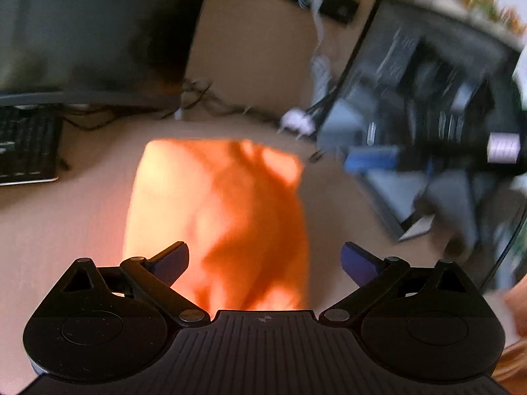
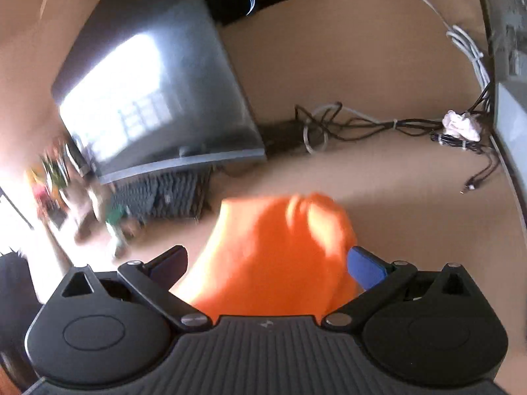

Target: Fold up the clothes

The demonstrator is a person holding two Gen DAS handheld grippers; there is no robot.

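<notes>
An orange garment [image 1: 217, 217] lies on the beige desk, folded into a compact oblong, and it also shows in the right wrist view [image 2: 273, 253]. My left gripper [image 1: 264, 260] is open above its near end, fingers spread wide to either side. My right gripper [image 2: 266, 263] is open too, with the cloth between the spread fingers; the blue right pad [image 2: 365, 266] is at the cloth's edge. Both views are motion-blurred, so I cannot tell whether either gripper touches the cloth.
A monitor [image 2: 158, 98] and a black keyboard [image 1: 26, 144] stand at the back left of the desk. Tangled cables [image 2: 378, 125] and a crumpled white tissue [image 2: 461, 125] lie at the back. An open computer case [image 1: 428, 108] stands to the right.
</notes>
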